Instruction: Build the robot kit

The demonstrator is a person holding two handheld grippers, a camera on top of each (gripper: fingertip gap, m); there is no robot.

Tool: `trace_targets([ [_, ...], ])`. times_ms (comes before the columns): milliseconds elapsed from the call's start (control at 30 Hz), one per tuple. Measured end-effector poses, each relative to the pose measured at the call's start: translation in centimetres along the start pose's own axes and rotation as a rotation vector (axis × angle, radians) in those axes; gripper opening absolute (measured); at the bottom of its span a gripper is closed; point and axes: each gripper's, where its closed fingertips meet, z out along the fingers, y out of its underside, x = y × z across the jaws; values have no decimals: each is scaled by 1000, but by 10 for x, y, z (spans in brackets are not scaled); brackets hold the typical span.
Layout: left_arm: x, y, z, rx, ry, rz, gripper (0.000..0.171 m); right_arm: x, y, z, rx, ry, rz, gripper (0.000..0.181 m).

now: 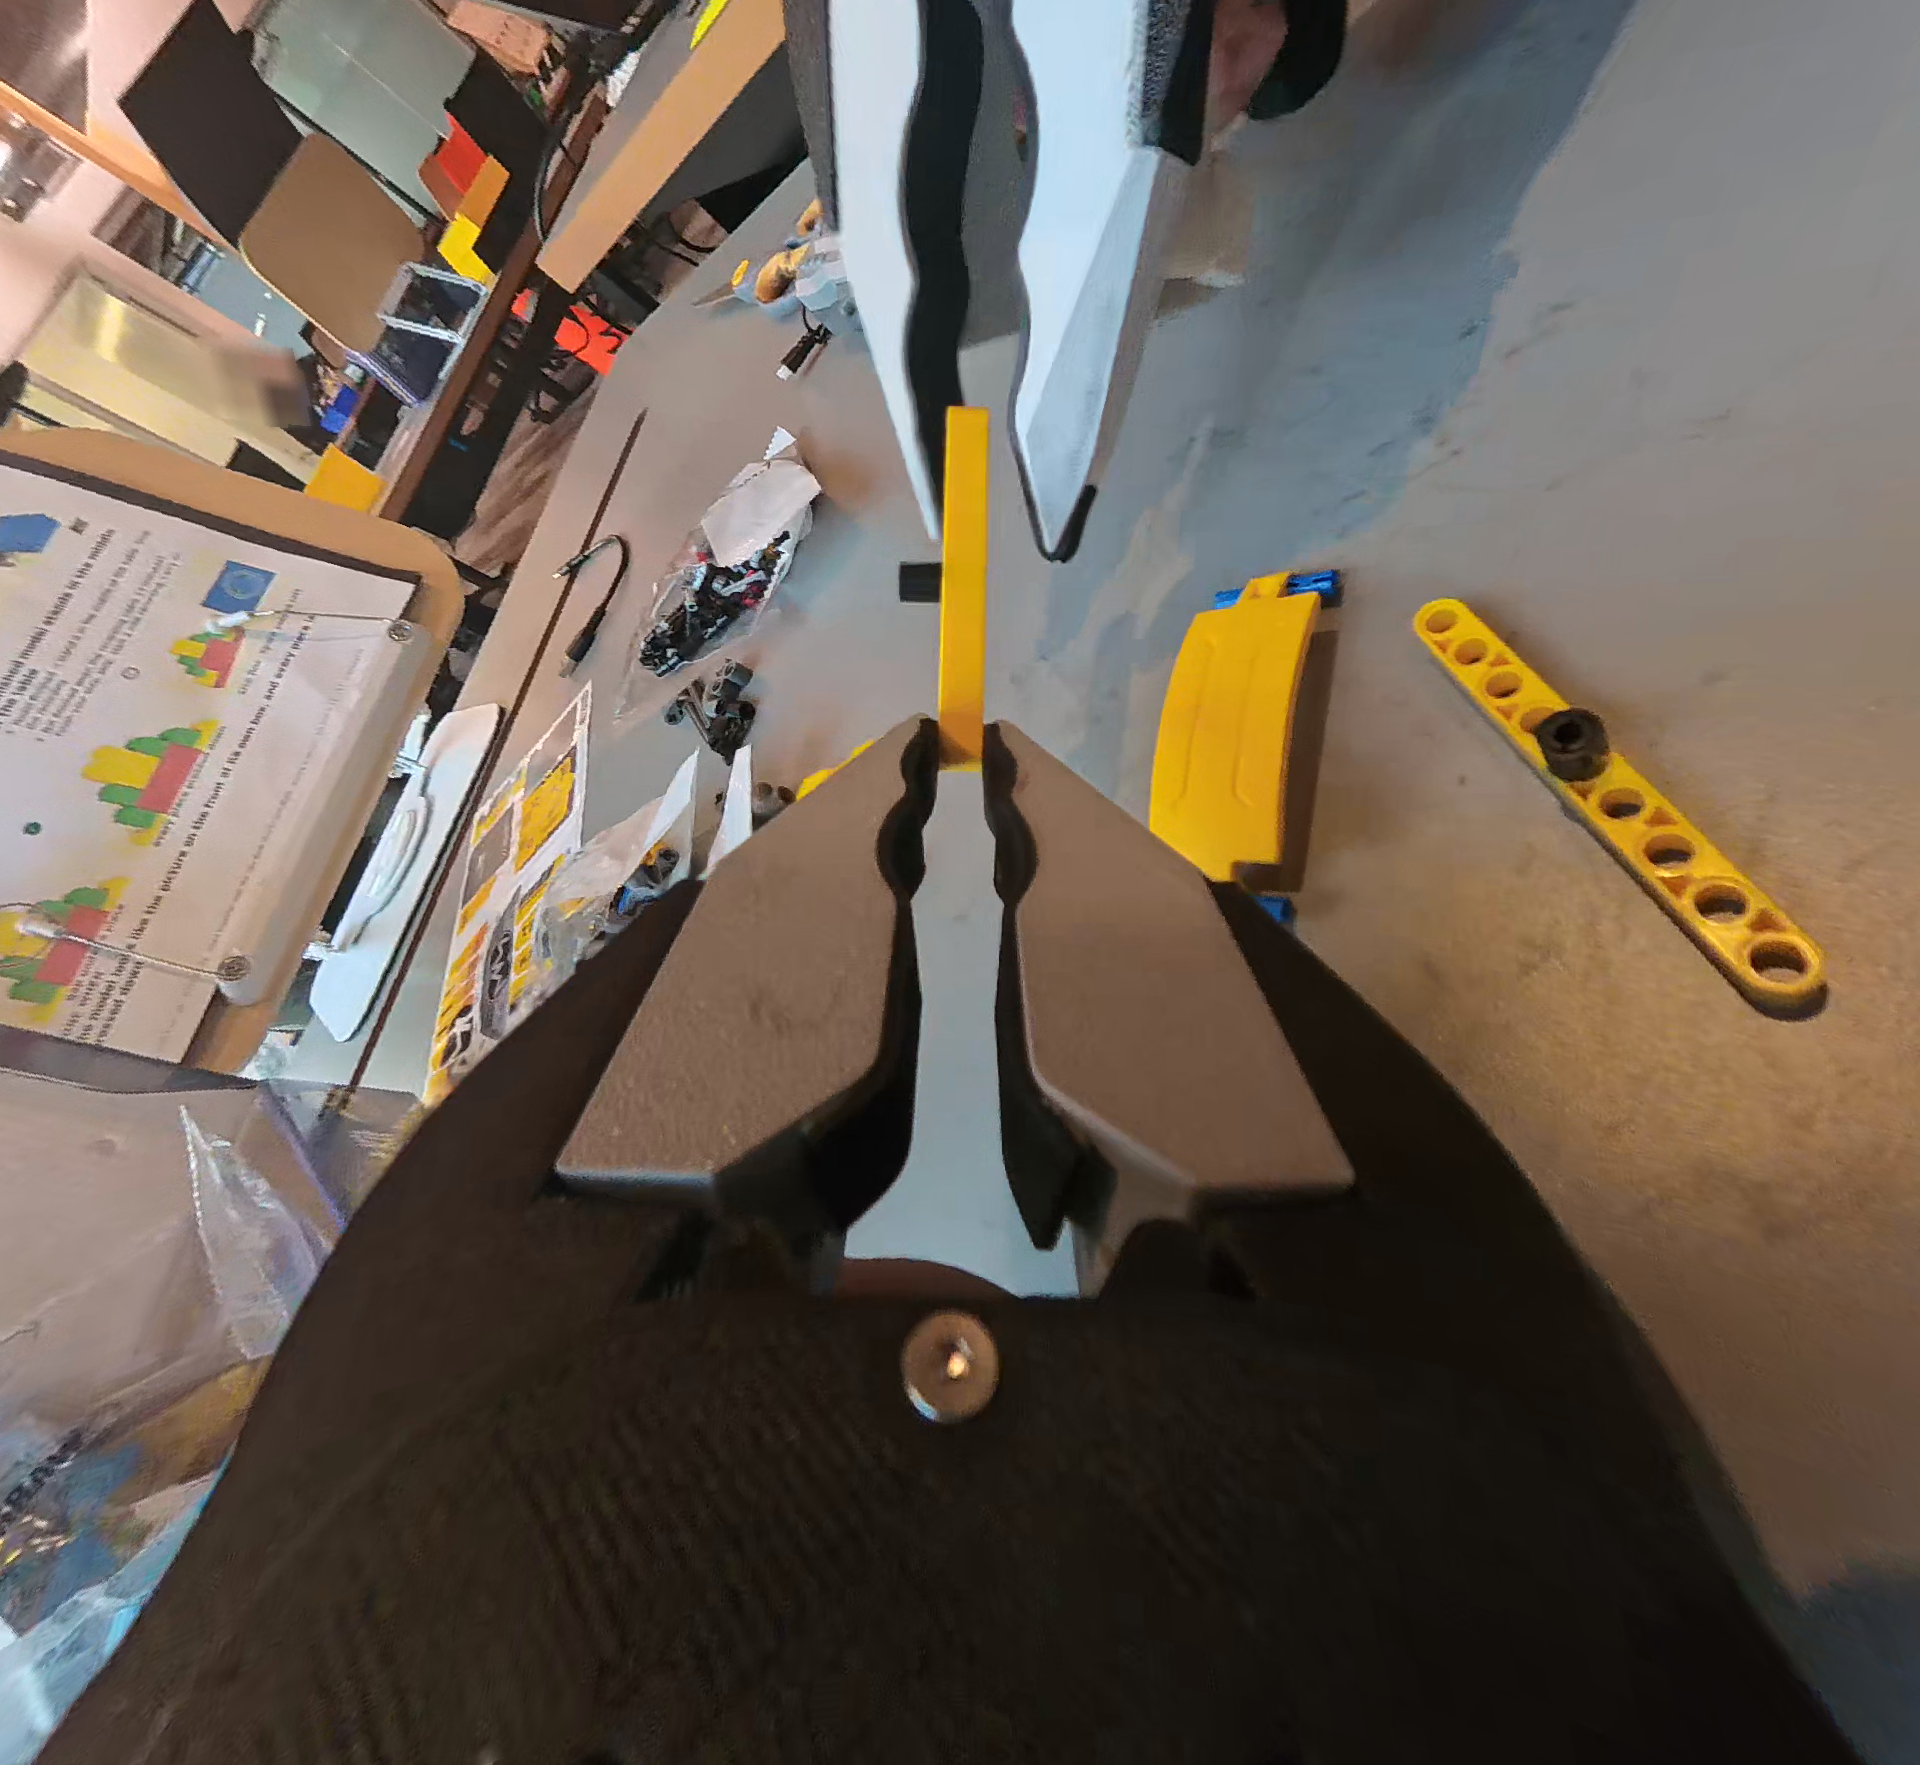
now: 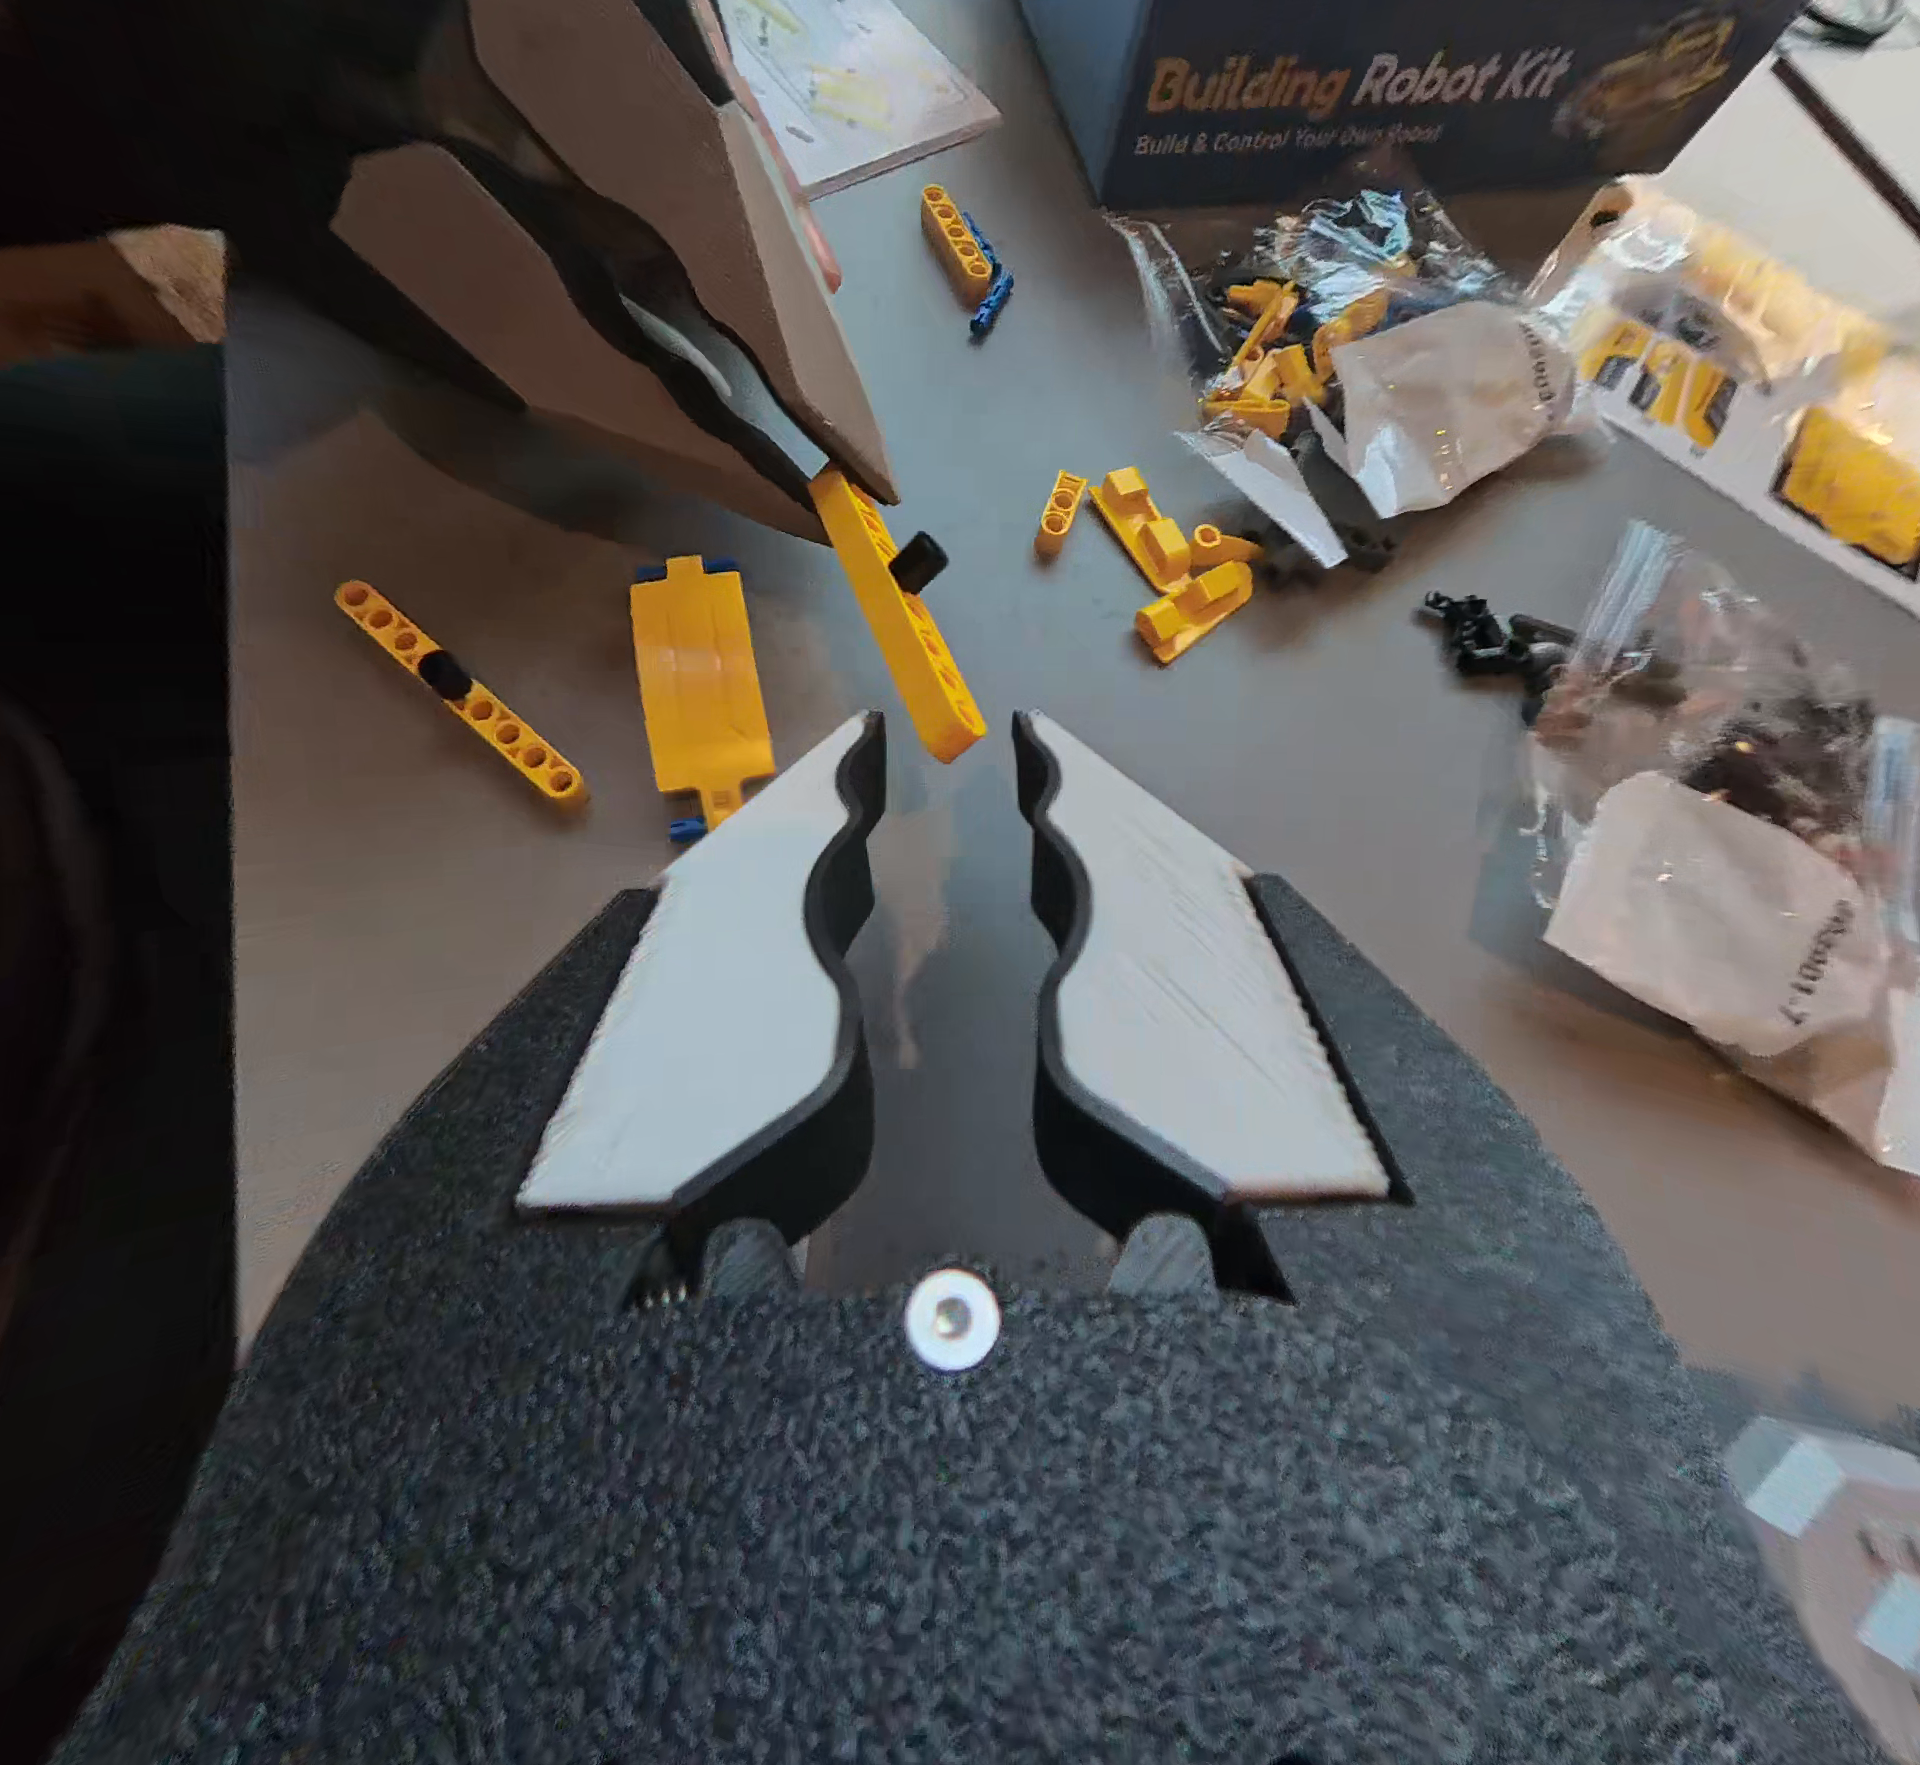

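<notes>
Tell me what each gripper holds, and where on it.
Left gripper pinches one end of the yellow beam. Right gripper is open, holding nothing.

Workshop or lab — kit box [image 2: 1434, 74], parts bags [image 2: 1382, 385], cluttered benches [image 1: 665, 105].

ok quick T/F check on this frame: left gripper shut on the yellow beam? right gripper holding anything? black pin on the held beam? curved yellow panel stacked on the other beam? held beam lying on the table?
1. The left gripper is shut on a yellow beam. True.
2. The right gripper grips that beam too. False: it is open, with the beam's free end near its fingertips.
3. A black pin sticks out of the held beam. True.
4. The curved yellow panel lies on the second holed beam. False: they lie apart on the table.
5. The held beam lies flat on the table. False: it is held above it.
</notes>
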Motion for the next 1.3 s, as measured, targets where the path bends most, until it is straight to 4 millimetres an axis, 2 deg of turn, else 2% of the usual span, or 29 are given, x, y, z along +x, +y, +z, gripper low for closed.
trace_targets([
  [100,3,3,1,-24,25,-9,5,6,-5,-7,31,63,-76,31],
  [200,4,4,2,-27,38,-18,5,-1,-12,-12,77,52,-147,21],
  [267,3,3,1,-25,44,-27,5,-2,-4,-8,36,60,-186,16],
  [367,5,5,2,-38,60,-37,5,-3,2,-3,32,57,-193,20],
  [467,6,7,4,-54,62,-28,6,-5,6,-2,28,38,-205,10],
  [633,0,4,1,-32,-6,3,12,-8,25,8,-73,-48,-68,9],
  [833,-11,-8,-9,58,-55,-58,19,-9,27,12,-101,-128,83,8],
  [933,-4,-18,-14,118,-13,-65,20,-17,28,14,-127,-201,144,8],
  [1100,1,-32,-19,187,42,-101,22,-26,26,17,-134,-236,140,12],
  [1200,1,-38,-26,186,74,-121,22,-24,27,14,-131,-242,148,22],
  [1300,17,-34,-27,125,180,-139,24,-20,30,11,-130,-230,141,22],
])
